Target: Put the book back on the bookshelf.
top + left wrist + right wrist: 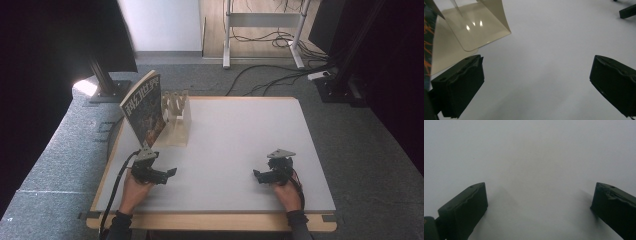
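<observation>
A magazine (pixel 144 109) with a dark illustrated cover stands tilted at the table's back left, leaning on a beige slotted rack (pixel 177 117). My left gripper (pixel 167 176) rests low over the white table (pixel 240 130) in front of that rack, open and holding nothing. In the left gripper view the gripper (pixel 536 85) has bare tabletop between its jaws, with the rack's curved base (pixel 474 27) and a strip of the magazine (pixel 427 50) at upper left. My right gripper (pixel 257 177) sits at the front right, open, and its own view (pixel 539 207) looks onto the plain table surface (pixel 529 150).
The wooden table edge (pixel 210 220) runs along the front. Beyond the table lie grey carpet, loose black cables (pixel 270 75) and a white desk frame (pixel 227 35). A dark stand (pixel 105 80) rises at back left. One jaw of the other gripper (pixel 627 11) shows at upper right.
</observation>
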Action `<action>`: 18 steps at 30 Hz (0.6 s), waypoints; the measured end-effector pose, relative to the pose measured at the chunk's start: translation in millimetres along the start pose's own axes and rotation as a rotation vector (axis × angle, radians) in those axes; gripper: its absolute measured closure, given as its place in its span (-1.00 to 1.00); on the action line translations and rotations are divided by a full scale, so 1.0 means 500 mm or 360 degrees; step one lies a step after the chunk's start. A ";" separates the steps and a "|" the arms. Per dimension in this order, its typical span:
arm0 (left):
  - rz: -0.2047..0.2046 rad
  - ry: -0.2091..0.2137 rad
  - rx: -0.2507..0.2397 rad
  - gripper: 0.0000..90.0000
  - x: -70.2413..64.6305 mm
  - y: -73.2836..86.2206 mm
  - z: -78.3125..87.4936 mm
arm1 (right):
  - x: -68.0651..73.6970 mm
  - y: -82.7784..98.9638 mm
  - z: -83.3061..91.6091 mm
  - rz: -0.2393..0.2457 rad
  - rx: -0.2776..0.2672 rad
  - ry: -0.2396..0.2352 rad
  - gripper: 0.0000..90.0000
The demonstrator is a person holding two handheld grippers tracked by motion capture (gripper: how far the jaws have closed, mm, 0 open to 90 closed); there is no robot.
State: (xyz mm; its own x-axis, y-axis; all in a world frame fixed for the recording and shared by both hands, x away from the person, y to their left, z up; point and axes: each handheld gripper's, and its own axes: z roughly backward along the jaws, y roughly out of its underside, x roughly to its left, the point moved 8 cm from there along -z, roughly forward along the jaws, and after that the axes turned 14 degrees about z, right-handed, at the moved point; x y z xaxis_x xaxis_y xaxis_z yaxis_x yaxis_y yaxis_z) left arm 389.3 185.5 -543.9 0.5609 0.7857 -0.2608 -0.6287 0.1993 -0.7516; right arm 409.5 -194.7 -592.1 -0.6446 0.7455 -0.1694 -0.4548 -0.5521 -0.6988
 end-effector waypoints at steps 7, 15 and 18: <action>-0.0017 0.0000 0.0083 -1.00 -0.011 0.027 -0.039 | 0.000 0.000 0.000 0.0001 0.0000 -0.0001 -1.00; -0.0093 -0.0083 0.0255 -1.00 -0.020 0.058 -0.075 | 0.000 0.000 0.000 0.0000 -0.0002 0.0000 -1.00; -0.0114 -0.0105 0.0297 -1.00 -0.022 0.062 -0.080 | 0.000 0.000 0.000 0.0000 -0.0001 0.0000 -1.00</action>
State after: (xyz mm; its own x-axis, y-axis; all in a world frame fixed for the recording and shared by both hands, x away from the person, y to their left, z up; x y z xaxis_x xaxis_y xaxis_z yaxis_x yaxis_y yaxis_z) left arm 385.2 159.5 -588.8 0.5751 0.8011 -0.1658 -0.6808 0.3563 -0.6400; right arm 409.3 -194.8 -592.3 -0.6447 0.7454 -0.1695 -0.4542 -0.5519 -0.6994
